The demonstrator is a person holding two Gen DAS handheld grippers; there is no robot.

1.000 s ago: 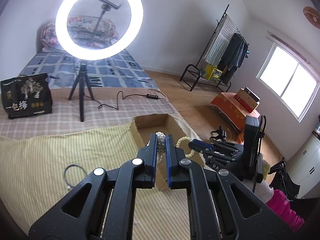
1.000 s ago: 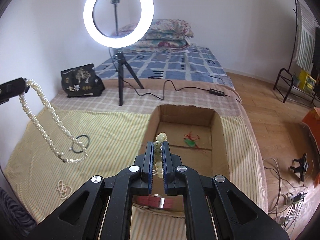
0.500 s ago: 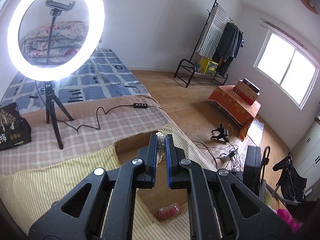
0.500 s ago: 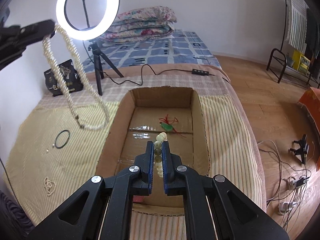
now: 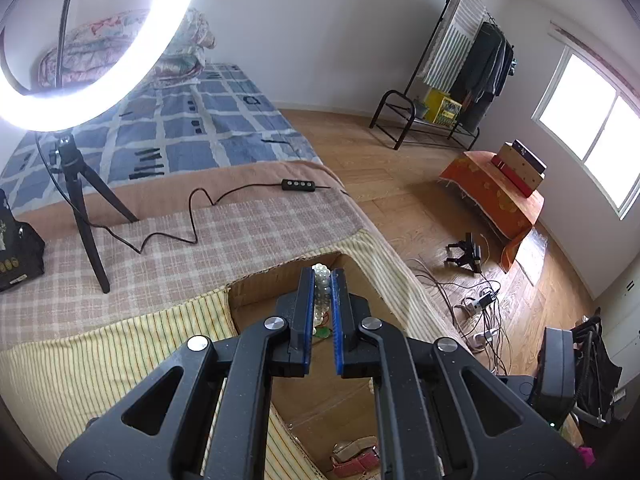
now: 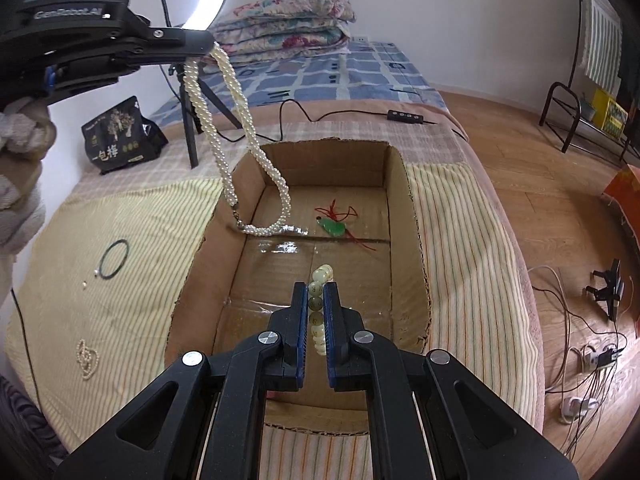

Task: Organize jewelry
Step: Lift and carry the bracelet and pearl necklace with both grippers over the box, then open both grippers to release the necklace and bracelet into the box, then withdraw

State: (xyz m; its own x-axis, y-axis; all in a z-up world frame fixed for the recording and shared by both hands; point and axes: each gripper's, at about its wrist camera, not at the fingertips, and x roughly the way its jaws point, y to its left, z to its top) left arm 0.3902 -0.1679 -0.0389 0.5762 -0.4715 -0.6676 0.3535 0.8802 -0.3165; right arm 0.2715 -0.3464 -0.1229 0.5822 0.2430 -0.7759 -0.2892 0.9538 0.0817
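Left gripper (image 5: 322, 276): I'm pinching the pearl necklace (image 6: 236, 92), its loop hanging into the box (image 6: 404, 184) at 11 o'clock.
Right gripper (image 6: 316, 292): I'm pinching the bead bracelet (image 6: 322, 274) above the box floor.

Two grippers are showing: the left gripper (image 6: 208, 46) is hanging one twisted pearl necklace (image 6: 236, 140) over the single cardboard box (image 6: 404, 200), and the right gripper (image 6: 316, 312) is pinching one pale bead bracelet (image 6: 320, 280). One green pendant on red cord (image 6: 334, 226) is lying at the far end of the box, and one pink watch (image 5: 356, 458) at the near end. Left of the box, one black ring (image 6: 114, 259) and one small pearl strand (image 6: 86, 358) are lying on the striped cloth (image 6: 120, 300).
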